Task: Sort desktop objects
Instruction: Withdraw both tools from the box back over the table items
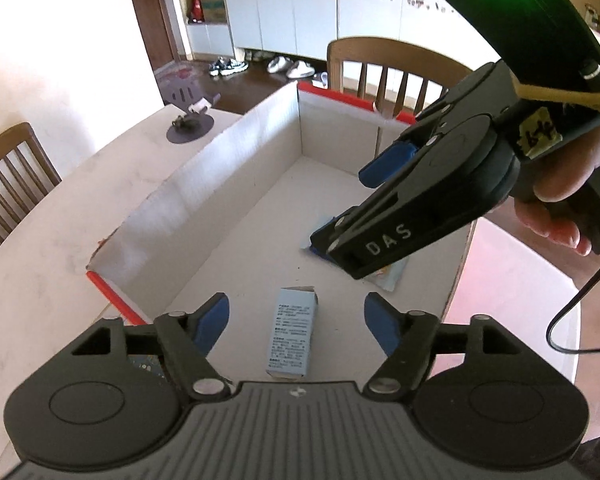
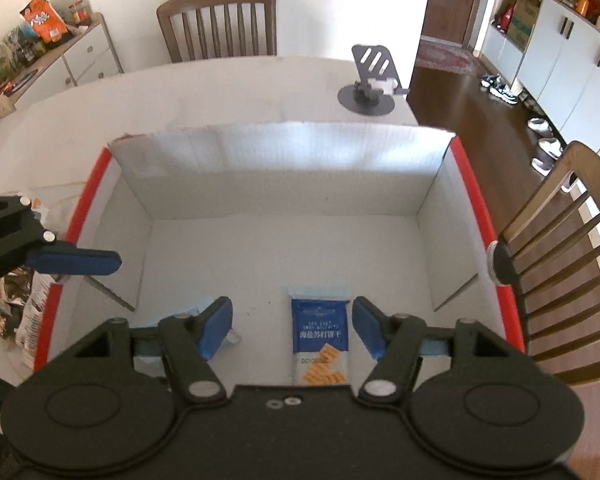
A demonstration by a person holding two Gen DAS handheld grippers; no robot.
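The cracker packet (image 2: 320,338), blue above and white below, lies flat on the floor of the cardboard box (image 2: 284,168), near the box's front edge and toward its right wall. Its long axis runs front to back, in line with the right gripper (image 2: 292,326), and it sits directly below and between that gripper's blue pads (image 2: 368,330), nearer the right one. The right gripper is spread wide and holds nothing. A small pale-blue carton (image 1: 292,336) lies flat on the same floor toward the box's left front corner, long axis also roughly front to back, below and between the pads of the left gripper (image 1: 296,322), which is likewise spread wide and empty. Judged from this layout, both items are already deposited, and any next grasp would have to turn to items outside the box. The right wrist view shows crumpled wrappers (image 2: 4,304) on the table (image 2: 228,92) outside the box's left wall, plus a phone stand (image 2: 370,80) near the far table edge; the left wrist view hides the wrappers. The left wrist view alone shows the right gripper from outside, hovering over the packet.
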